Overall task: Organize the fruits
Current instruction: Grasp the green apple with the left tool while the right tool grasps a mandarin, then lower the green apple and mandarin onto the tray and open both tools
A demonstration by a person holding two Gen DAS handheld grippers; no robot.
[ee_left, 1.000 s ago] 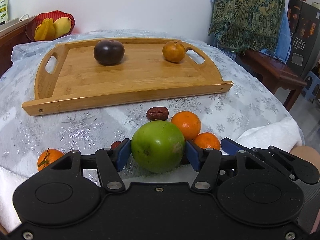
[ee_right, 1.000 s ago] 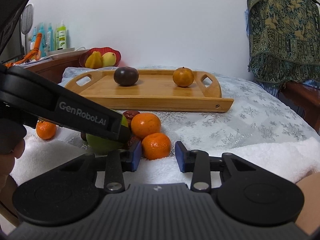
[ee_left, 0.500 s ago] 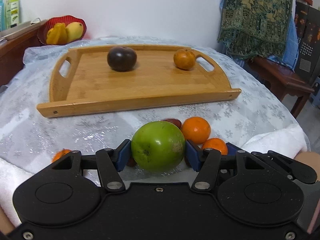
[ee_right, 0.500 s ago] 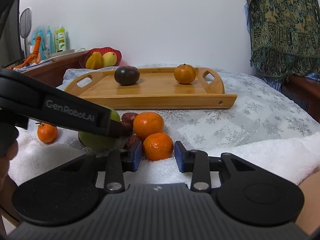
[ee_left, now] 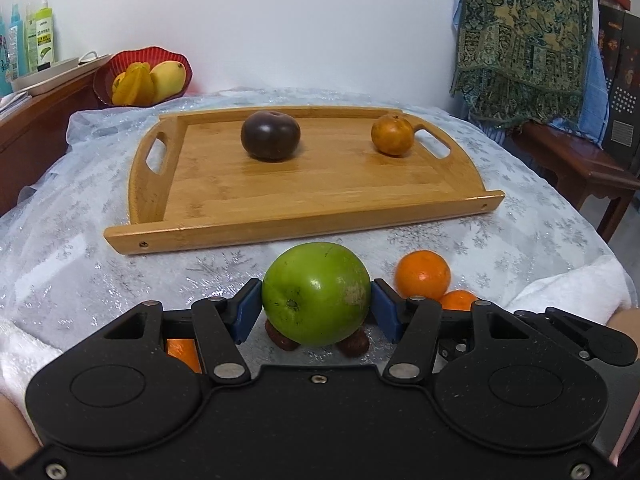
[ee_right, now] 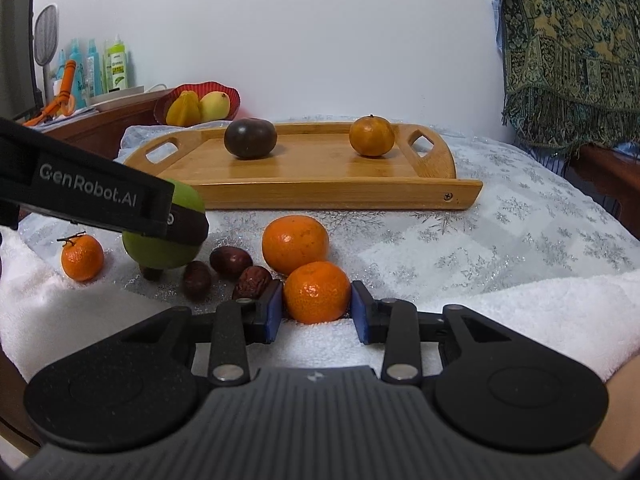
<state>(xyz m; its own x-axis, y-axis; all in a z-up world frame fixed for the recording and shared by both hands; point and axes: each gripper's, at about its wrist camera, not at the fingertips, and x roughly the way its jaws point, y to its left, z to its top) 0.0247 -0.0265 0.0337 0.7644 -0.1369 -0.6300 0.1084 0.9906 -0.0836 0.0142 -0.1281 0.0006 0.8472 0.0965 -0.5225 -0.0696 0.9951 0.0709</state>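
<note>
Under everything: table in silvery snowflake cloth [ee_left: 80, 264], white towel [ee_right: 520, 312] along near edge

At far right: green-gold patterned textile [ee_left: 520, 40], hanging

Mid-table: wooden tray [ee_left: 320, 232] with cut-out handles at both ends; on it, well apart, dark purple round fruit [ee_left: 270, 134] toward the left and dull orange citrus [ee_left: 392, 135] by the right handle

Back left: red bowl [ee_left: 120, 64] with yellow fruit, on a wooden side unit; beside it bottles [ee_right: 116, 66], labels too small to read

Left gripper [ee_left: 316, 308]: pinching green apple [ee_left: 316, 292], blue pads pressed on both its sides; apple off the tray, between near rim and towel, over the dates; reads "GenRobot.AI" [ee_right: 88, 192] in white on black finger casing, in right wrist view

Right gripper [ee_right: 316, 312]: part-spread, pads just beside either flank of a small orange [ee_right: 316, 292] resting at the towel edge; no clear squeeze visible

Loose on cloth:
- larger orange [ee_right: 295, 243], touching the small one from behind
- stemmed mandarin [ee_right: 82, 257], apart at left, near towel
- three dark red dates [ee_right: 231, 260], clustered between apple and oranges; a fourth dark one partly hidden below the apple

No other readable writing in either view
</note>
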